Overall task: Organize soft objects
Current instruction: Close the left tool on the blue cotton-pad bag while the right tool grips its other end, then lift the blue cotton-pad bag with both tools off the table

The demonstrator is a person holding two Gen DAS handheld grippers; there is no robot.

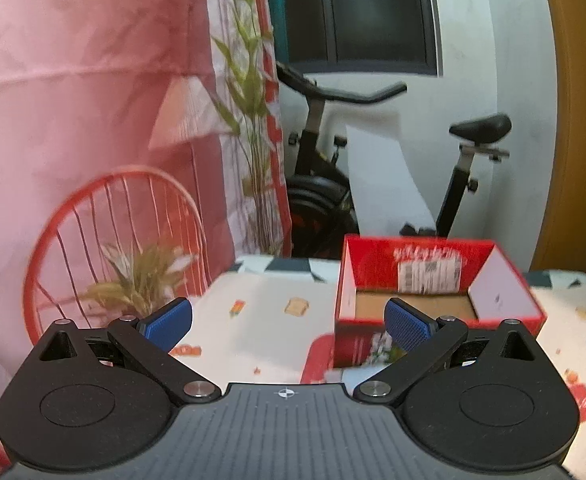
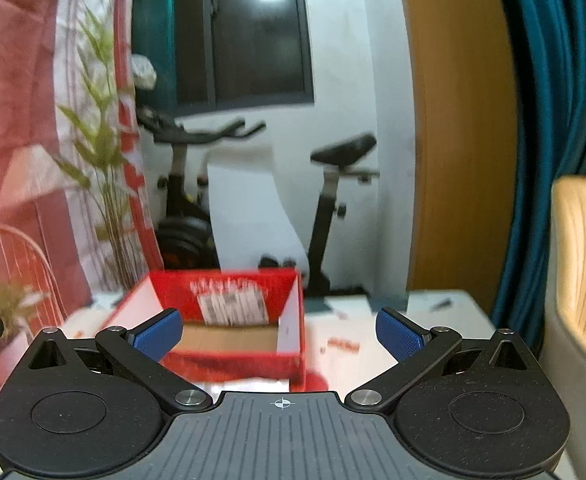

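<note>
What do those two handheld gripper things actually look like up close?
Both look alike. The left gripper and right gripper each have matte black arms with silver pivot pins, two textured blue pads, round black discs, and a ribbed grey base bearing a small white crosshair mark.

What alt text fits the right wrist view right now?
The right tool is open and holding nothing, aimed at an open red box on a white table; the visible part of the box looks empty. Behind stand an exercise bike, a plant and a dark window.
</note>
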